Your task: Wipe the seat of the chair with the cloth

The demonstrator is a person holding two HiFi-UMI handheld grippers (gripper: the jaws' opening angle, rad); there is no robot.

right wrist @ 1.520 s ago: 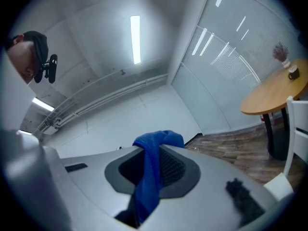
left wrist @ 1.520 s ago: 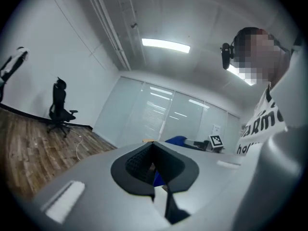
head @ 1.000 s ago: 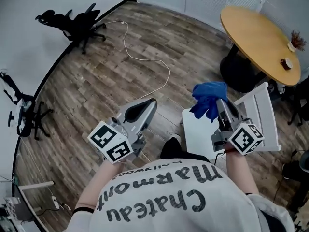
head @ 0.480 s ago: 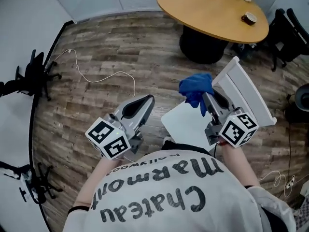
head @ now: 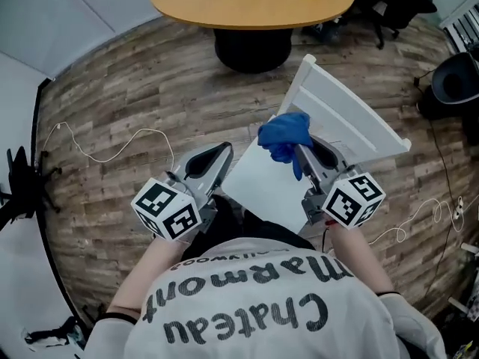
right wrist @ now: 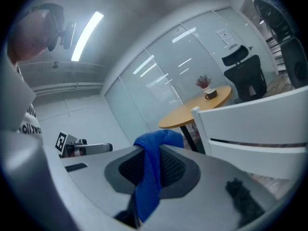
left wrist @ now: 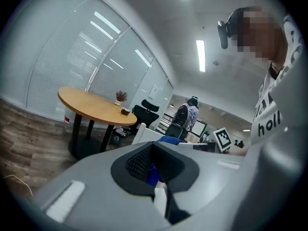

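In the head view, the right gripper (head: 299, 152) at center right pinches the blue cloth (head: 284, 133) over the back of the white chair seat (head: 262, 185), the left gripper (head: 222, 154) is at the seat's left edge, and the shirt (head: 247, 305) at the bottom reads "Chateau Marmont" and "Hollywood" upside down. In the left gripper view, its 2 jaws have only a thin gap with nothing in it, and "holl" shows at right. In the right gripper view, its 2 jaws squeeze the cloth in the middle, with the chair back (right wrist: 250, 124) at right.
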